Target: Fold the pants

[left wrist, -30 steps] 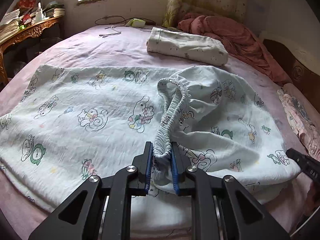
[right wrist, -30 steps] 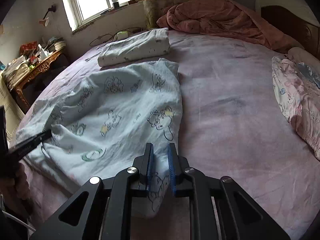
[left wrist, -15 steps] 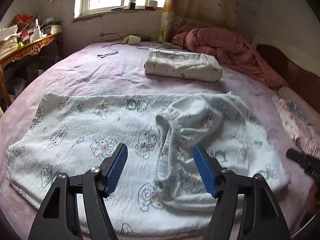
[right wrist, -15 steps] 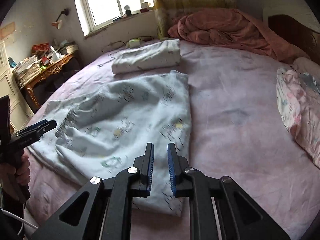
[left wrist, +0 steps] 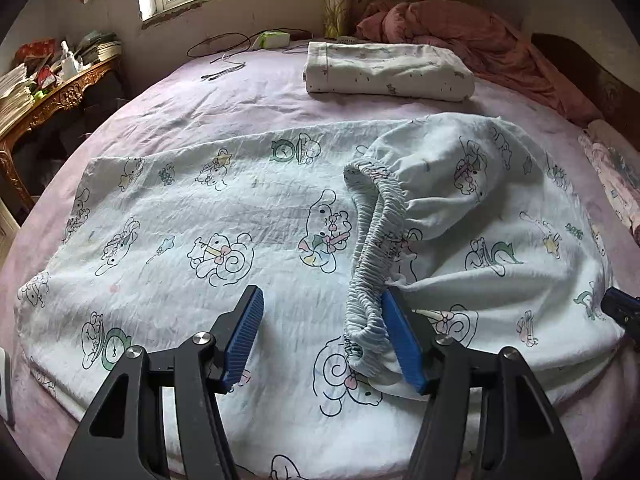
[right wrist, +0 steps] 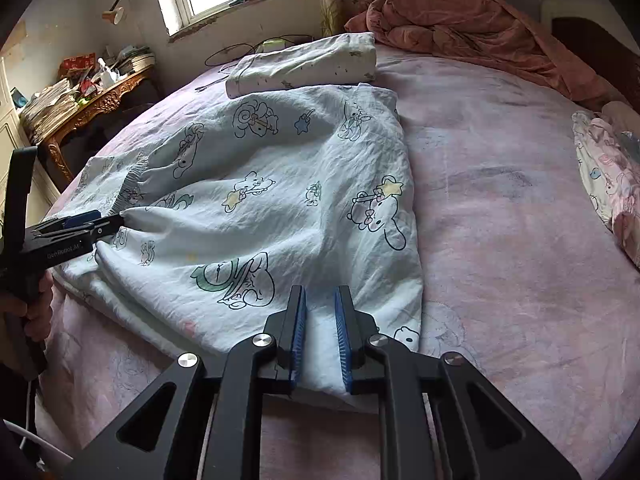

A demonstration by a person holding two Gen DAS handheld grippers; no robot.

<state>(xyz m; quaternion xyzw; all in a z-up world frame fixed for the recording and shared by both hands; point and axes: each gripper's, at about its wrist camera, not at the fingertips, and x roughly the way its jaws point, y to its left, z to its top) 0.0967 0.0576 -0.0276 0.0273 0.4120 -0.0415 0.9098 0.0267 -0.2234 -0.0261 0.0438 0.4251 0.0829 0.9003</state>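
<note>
From the left wrist view, the pants [left wrist: 248, 232], pale blue with cartoon prints, lie spread across the near half of the bed [left wrist: 248, 92], one leg stretched flat toward the bed's left edge and the seat bunched up to the right. The left gripper [left wrist: 322, 338] hangs low over the cloth with its fingers [left wrist: 244, 336] spread wide; the gathered elastic waistband [left wrist: 370, 256] loops down between them and lies against the inner face of the right-hand blue pad, but nothing is clamped. At the far right of this view the dark tip of the right gripper [left wrist: 620, 312] shows at the pants' edge. Farther back a folded white cloth [left wrist: 388, 68] sits near the head of the bed, with a rumpled pink quilt [left wrist: 480, 44] behind it and cables [left wrist: 224, 60] trailing on the sheet toward the window. From the right wrist view, the right gripper [right wrist: 320, 336] sits at the near edge of the bed with its fingers [right wrist: 298, 336] drawn close together, a narrow gap between the blue pads filled by a fold of the pants [right wrist: 280, 208], which they pinch at its near hem. The garment runs away from it toward the left, lumpy and creased, its right border lying on the bare pink sheet. The left gripper [right wrist: 96, 220] appears at the left, held in a hand [right wrist: 34, 312], its tips at the bunched cloth. A cluttered carved wooden side table [right wrist: 96, 104] stands beyond the bed's left edge.
</note>
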